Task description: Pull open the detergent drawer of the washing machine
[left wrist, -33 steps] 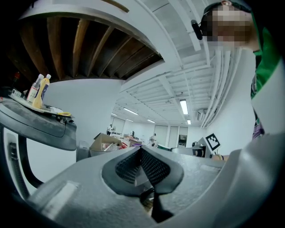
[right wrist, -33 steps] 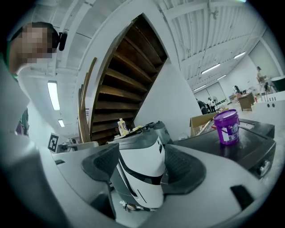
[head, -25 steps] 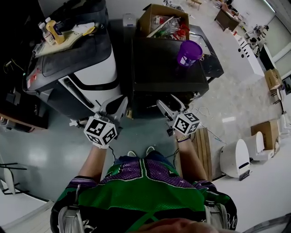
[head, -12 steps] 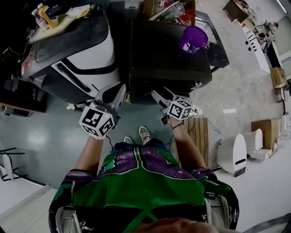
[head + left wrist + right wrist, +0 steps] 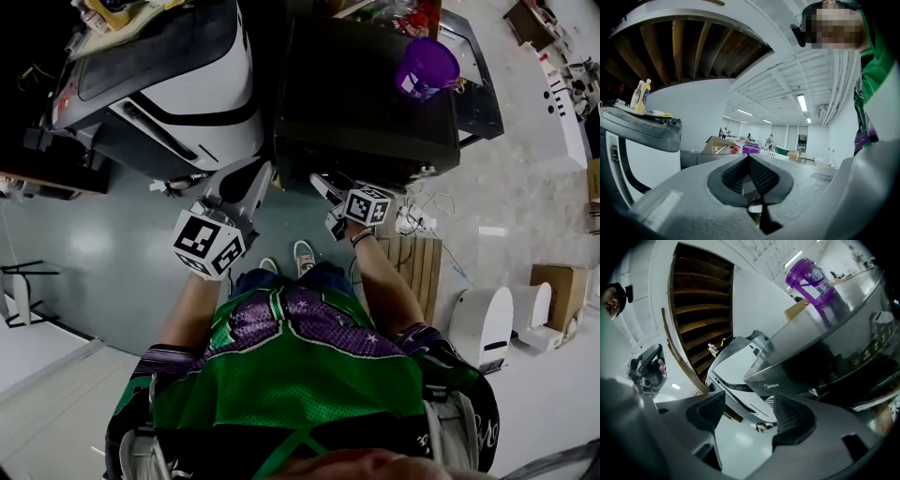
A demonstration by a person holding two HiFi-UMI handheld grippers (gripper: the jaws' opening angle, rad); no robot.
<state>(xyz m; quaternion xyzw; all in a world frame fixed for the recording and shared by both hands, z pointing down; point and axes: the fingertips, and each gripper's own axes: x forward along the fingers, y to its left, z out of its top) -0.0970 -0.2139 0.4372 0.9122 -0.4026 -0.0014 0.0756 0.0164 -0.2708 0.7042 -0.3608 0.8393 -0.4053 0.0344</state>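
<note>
The dark washing machine stands ahead of me, with a purple detergent bottle on its lid. In the right gripper view its dark front panel fills the upper right; I cannot pick out the drawer on it. My right gripper is low against the machine's front left corner. It is open, with nothing between its pads. My left gripper points at the gap between the two machines. It is shut, pads together, and empty.
A white-and-grey machine stands to the left with bottles on top. A wooden pallet, cables and a white bin lie on the floor to the right. My shoes are just below the grippers.
The right gripper has sunk in front of the dark machine and rolled. The left gripper has edged forward toward the gap between the machines. Neither gripper's jaws have changed.
</note>
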